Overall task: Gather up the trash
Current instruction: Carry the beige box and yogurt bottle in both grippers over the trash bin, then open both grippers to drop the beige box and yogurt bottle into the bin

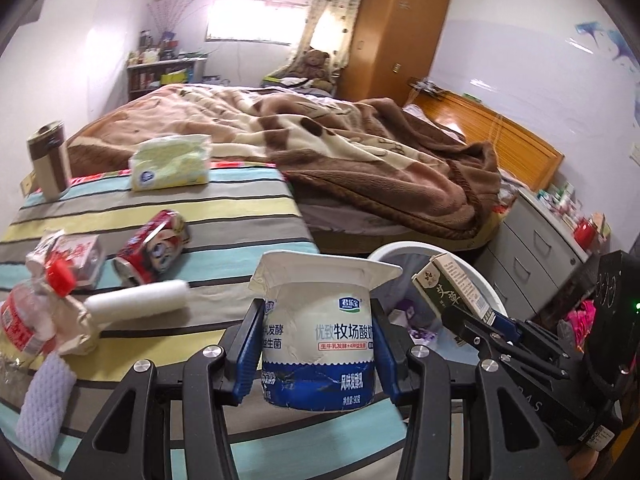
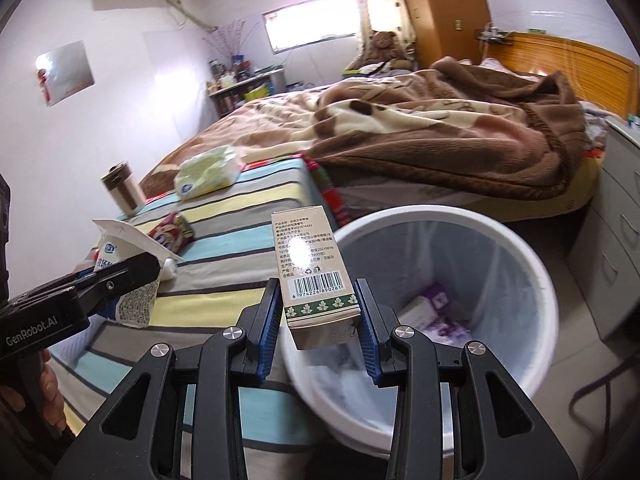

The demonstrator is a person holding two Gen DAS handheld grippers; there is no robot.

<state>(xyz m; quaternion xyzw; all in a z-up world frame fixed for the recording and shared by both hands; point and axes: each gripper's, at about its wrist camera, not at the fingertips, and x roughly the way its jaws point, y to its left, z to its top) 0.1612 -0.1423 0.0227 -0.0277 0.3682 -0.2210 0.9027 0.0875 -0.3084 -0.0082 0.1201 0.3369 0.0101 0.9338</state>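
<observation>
My left gripper (image 1: 318, 320) is shut on a white and blue yogurt cup (image 1: 320, 320), held upright above the striped table's right edge. My right gripper (image 2: 318, 300) is shut on a small beige and green carton (image 2: 312, 268), held beside the near rim of the white trash bin (image 2: 532, 264). The bin holds purple and white wrappers (image 2: 436, 316). The right gripper with the carton (image 1: 452, 288) also shows in the left wrist view, over the bin (image 1: 492, 296). The left gripper and yogurt cup (image 2: 116, 256) show in the right wrist view.
On the striped table (image 1: 224, 208) lie a crushed red can (image 1: 154, 246), a small red and white carton (image 1: 78, 258), a crumpled bottle with red cap (image 1: 32, 312), a white roll (image 1: 140, 300), a tissue pack (image 1: 172, 162) and a brown tumbler (image 1: 48, 160). A bed (image 1: 360, 148) is behind, drawers (image 1: 536, 248) to the right.
</observation>
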